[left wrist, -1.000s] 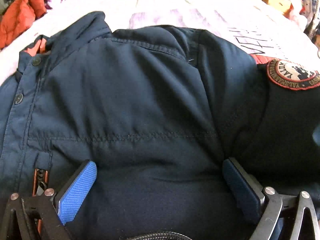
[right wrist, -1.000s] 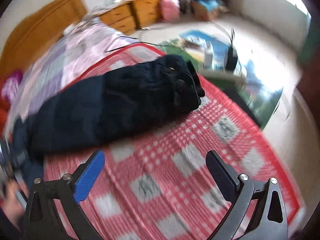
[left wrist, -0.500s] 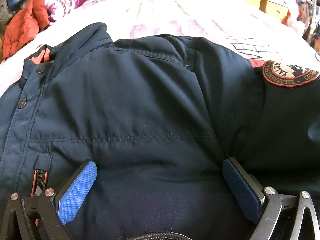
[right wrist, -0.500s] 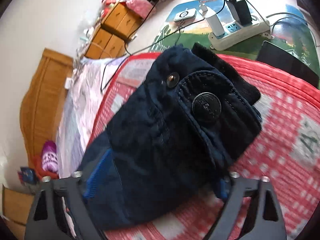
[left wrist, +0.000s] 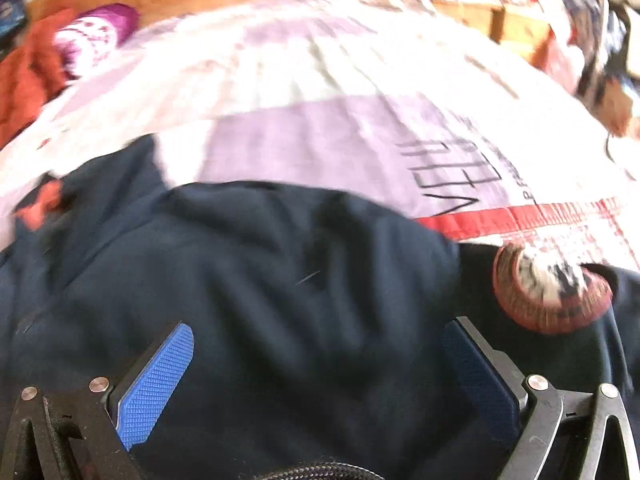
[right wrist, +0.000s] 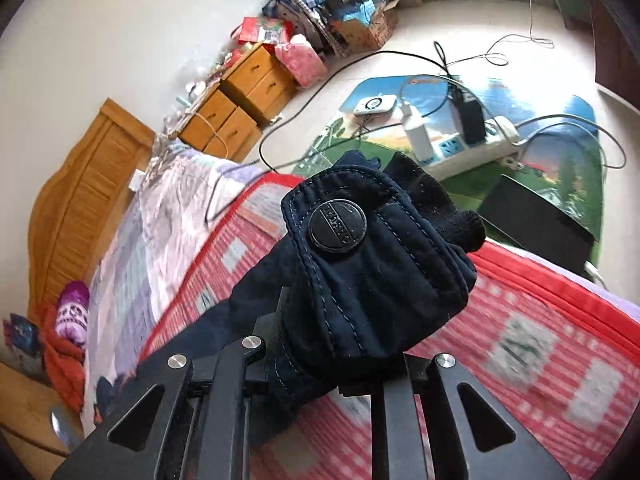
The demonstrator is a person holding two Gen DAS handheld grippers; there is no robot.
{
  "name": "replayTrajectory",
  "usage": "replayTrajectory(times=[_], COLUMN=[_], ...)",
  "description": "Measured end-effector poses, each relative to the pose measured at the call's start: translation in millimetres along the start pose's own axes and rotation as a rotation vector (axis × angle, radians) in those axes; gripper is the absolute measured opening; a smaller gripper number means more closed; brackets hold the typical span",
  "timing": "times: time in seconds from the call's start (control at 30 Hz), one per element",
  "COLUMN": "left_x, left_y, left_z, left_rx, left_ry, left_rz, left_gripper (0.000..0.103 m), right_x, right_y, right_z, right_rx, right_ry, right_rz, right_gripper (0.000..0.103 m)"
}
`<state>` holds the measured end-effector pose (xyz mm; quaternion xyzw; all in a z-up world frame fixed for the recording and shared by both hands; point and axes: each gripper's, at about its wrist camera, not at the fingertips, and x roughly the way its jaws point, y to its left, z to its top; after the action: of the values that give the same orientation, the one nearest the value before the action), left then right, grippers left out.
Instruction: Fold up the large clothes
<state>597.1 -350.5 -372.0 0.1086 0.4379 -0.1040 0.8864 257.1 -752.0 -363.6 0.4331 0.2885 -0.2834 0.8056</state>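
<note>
A dark navy jacket (left wrist: 260,280) lies spread on the bed, with a round red-rimmed patch (left wrist: 552,292) on its sleeve. My left gripper (left wrist: 320,356) sits low over the jacket's body. Its blue pads (left wrist: 160,376) stand wide apart with fabric bulging between them, and the view is blurred. In the right wrist view my right gripper (right wrist: 340,340) is closing on the jacket's sleeve cuff (right wrist: 380,272). The cuff has a large round snap button (right wrist: 337,225) and a black knit inner cuff (right wrist: 436,204). It is bunched between the narrow fingers and hides the pads.
A red checked mat (right wrist: 540,340) covers the lilac bedsheet (left wrist: 320,128). An orange garment (left wrist: 24,72) and a purple roll (left wrist: 96,36) lie by the wooden headboard (right wrist: 80,208). Beyond the bed are wooden drawers (right wrist: 240,100), a power strip with cables (right wrist: 480,140) and a black box (right wrist: 532,224).
My right gripper swung to the sleeve cuff, narrowed around it and now holds it bunched. The jacket has slid down in the left wrist view, showing more bedsheet; the patch is nearer the right finger.
</note>
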Motion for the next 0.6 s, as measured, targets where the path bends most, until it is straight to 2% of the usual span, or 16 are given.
replayTrajectory(times=[0.07, 0.1, 0.13, 0.23, 0.33, 0.4, 0.5, 0.6], left_x=[32.6, 45.6, 47.8, 54.1, 45.7, 33.4, 10.3, -20.7], left_y=[-19.3, -25.8, -26.1, -22.3, -13.8, -0.7, 30.0, 62.7], left_z=[5.8, 5.8, 7.3, 10.7, 15.3, 8.6, -17.6, -55.5], left_rx=[0.079, 0.102, 0.098, 0.071, 0.042, 0.015, -0.038, -0.069], left_ry=[0.106, 0.132, 0.116, 0.136, 0.168, 0.15, 0.113, 0.112], left_rz=[0.045, 0.065, 0.063, 0.046, 0.004, -0.001, 0.039, 0.003], left_gripper=[0.103, 0.103, 0.103, 0.103, 0.103, 0.103, 0.103, 0.103], right_x=[-12.9, -19.3, -28.2, -49.5, -62.0, -69.6, -84.4, -101.8], right_y=[-6.8, -8.9, -8.9, 0.9, 14.9, 26.0, 56.8, 100.8], right_z=[-8.3, -11.7, -15.4, -24.7, -22.8, -18.4, -17.5, -19.5], right_rx=[-0.005, -0.01, -0.019, -0.069, -0.137, -0.172, -0.289, -0.405], right_ry=[0.002, 0.0, -0.005, -0.022, -0.041, -0.055, -0.101, -0.155], right_rz=[-0.004, -0.001, 0.002, -0.003, -0.033, -0.044, -0.073, -0.069], right_gripper=[0.018, 0.018, 0.018, 0.018, 0.018, 0.018, 0.018, 0.018])
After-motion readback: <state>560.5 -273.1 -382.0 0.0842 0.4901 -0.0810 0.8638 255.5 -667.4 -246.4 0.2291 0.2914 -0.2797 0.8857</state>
